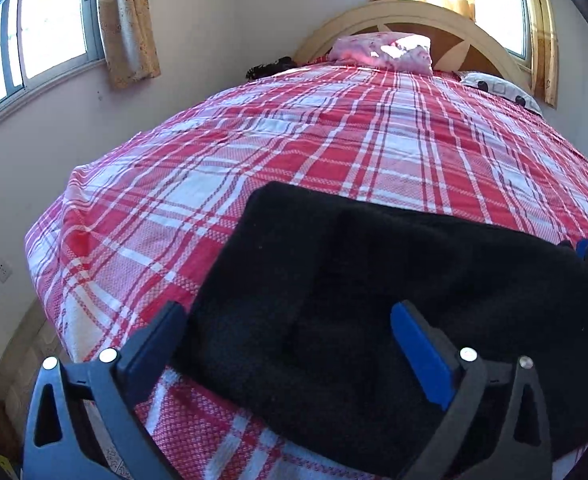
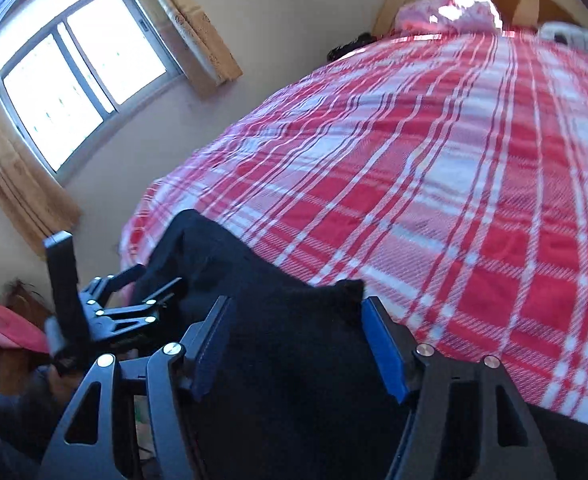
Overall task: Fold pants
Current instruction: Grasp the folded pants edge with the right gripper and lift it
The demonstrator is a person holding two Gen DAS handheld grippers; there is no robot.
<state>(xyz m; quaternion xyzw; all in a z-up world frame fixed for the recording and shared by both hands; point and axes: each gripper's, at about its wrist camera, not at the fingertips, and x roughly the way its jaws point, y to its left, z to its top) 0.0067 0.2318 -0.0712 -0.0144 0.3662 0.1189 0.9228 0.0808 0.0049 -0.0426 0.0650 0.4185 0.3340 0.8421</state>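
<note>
Black pants (image 1: pixel 374 288) lie folded on the near end of a bed with a red and white plaid cover (image 1: pixel 334 140). My left gripper (image 1: pixel 288 320) is open, its blue-padded fingers set wide over the pants' near left part. My right gripper (image 2: pixel 296 312) is open too, its fingers straddling the black pants (image 2: pixel 286 380) near their right edge, where a corner of cloth sticks up. The left gripper (image 2: pixel 150 280) shows in the right wrist view at the left, over the pants. The right gripper's tip shows at the right edge of the left wrist view (image 1: pixel 584 248).
A pink pillow (image 1: pixel 382 52) and a white patterned pillow (image 1: pixel 502 88) lie against the wooden headboard (image 1: pixel 406 16). A window (image 2: pixel 78 76) with tan curtains is in the left wall. The bed's left edge drops off near the wall (image 1: pixel 34 184).
</note>
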